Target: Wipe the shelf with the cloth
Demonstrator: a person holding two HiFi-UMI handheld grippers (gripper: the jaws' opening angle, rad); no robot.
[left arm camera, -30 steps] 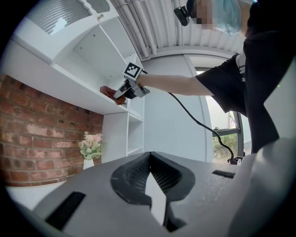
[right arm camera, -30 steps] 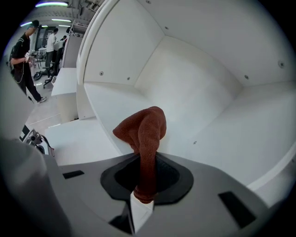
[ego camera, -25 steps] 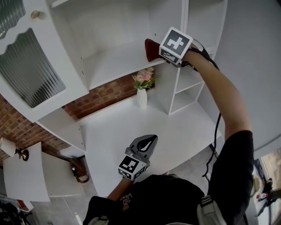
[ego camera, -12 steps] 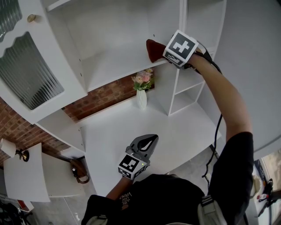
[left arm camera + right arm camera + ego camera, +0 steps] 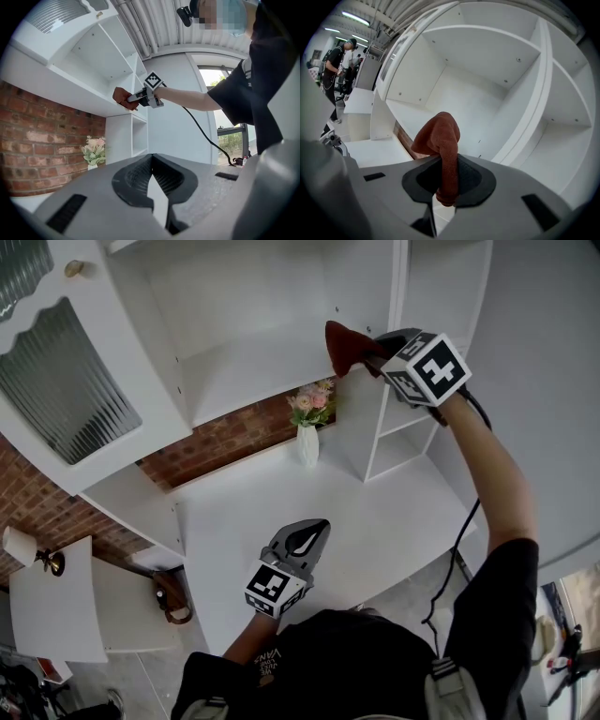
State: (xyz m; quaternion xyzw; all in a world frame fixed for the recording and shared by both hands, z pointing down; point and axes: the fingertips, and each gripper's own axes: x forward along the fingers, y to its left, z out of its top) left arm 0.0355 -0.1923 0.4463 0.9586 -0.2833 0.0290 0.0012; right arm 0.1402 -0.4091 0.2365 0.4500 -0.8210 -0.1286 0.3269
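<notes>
Rust-brown cloth (image 5: 343,346) is clamped in the right tool (image 5: 375,350) by the shelf's (image 5: 253,371) front edge; left tool (image 5: 313,532), jaws together, hangs above the desk (image 5: 384,512).

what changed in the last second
The right gripper drew back to the right along the shelf toward its front right corner, dragging the cloth with it; its jaws stay shut on the cloth. The left gripper stayed low over the counter, jaws shut and empty, and the flower vase did not move.
</notes>
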